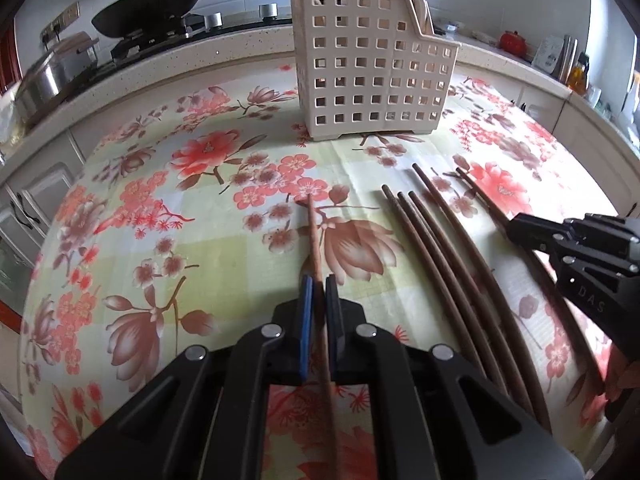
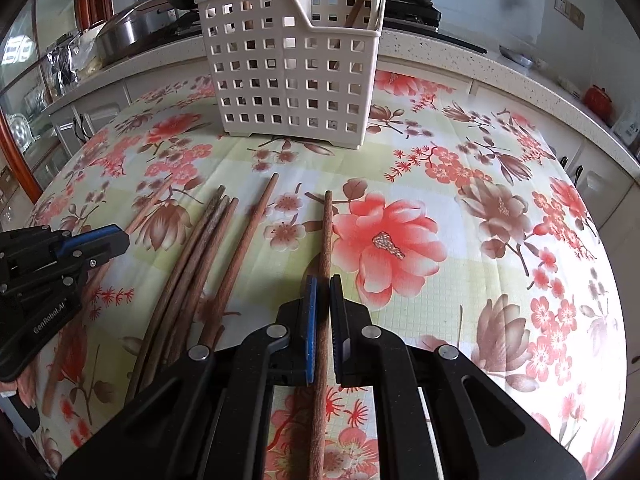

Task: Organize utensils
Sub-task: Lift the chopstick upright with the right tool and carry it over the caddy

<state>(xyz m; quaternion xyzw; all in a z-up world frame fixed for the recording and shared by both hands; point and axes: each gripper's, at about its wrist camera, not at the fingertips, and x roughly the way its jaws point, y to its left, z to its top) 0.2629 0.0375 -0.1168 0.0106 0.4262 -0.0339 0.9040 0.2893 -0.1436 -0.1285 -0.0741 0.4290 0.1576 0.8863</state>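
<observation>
Here, each gripper's chopstick (image 1: 316, 240) (image 2: 326, 240) runs beneath camera, ends hidden

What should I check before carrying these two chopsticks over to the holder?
1. Left gripper shut on a chopstick: ok.
2. Right gripper shut on a chopstick: ok.
3. Holder upright on the tablecloth: ok.
4. Room in the holder, which already has chopsticks: cannot tell.
5. Loose chopsticks between the grippers, apart from both fingers: ok.
6. Held chopsticks lifted off the cloth: cannot tell.
</observation>
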